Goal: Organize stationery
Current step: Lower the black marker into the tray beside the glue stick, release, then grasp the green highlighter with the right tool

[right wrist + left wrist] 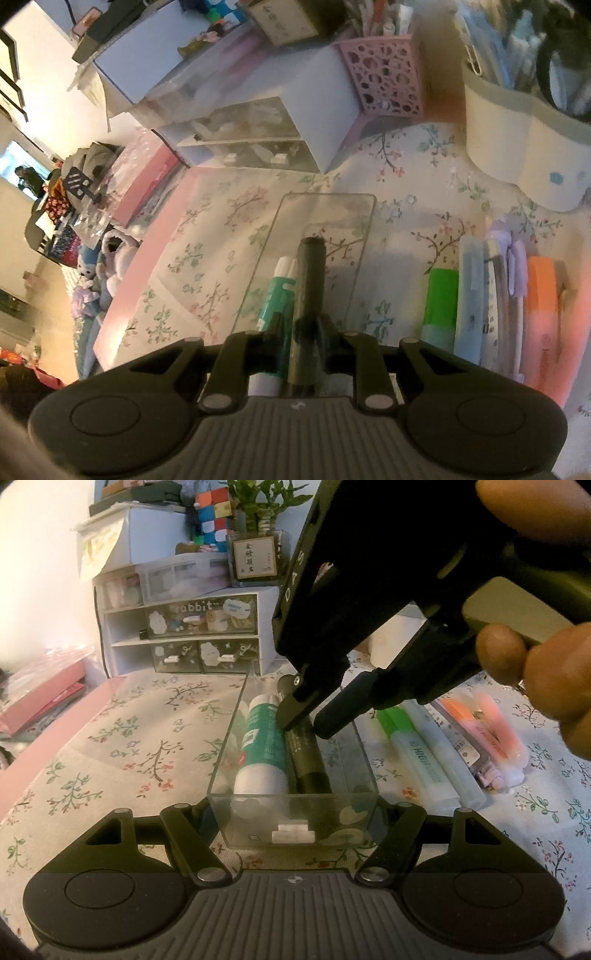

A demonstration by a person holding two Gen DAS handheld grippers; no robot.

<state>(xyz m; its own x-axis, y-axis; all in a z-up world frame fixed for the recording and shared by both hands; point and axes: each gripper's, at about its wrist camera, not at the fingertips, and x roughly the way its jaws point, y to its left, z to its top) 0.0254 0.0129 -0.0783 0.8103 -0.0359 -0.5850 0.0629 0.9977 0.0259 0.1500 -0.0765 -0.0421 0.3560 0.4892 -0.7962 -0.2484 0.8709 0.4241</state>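
A clear plastic drawer (pixel 225 738) lies on the floral cloth, and my left gripper (pixel 293 812) is shut on its near end, one finger on each side. Inside it a green-and-white glue stick (pixel 262 749) lies beside a black marker (pixel 308 764). My right gripper (pixel 304 727) reaches down into the drawer, shut on the black marker. In the right wrist view the marker (pixel 312 273) runs forward from between that gripper's fingers (pixel 301 332), the glue stick (pixel 280 291) lies to its left, and the drawer (pixel 328 210) sits beneath.
Right of the drawer lie a green highlighter (pixel 410 749), a pale one, an orange one (pixel 461 716) and a pink one (pixel 498 738). A white drawer organiser (pixel 184 627) stands behind, with a pink basket (pixel 384 81) and pen holder (pixel 517 147) at the back right. A hand (pixel 546 672) grips the right gripper.
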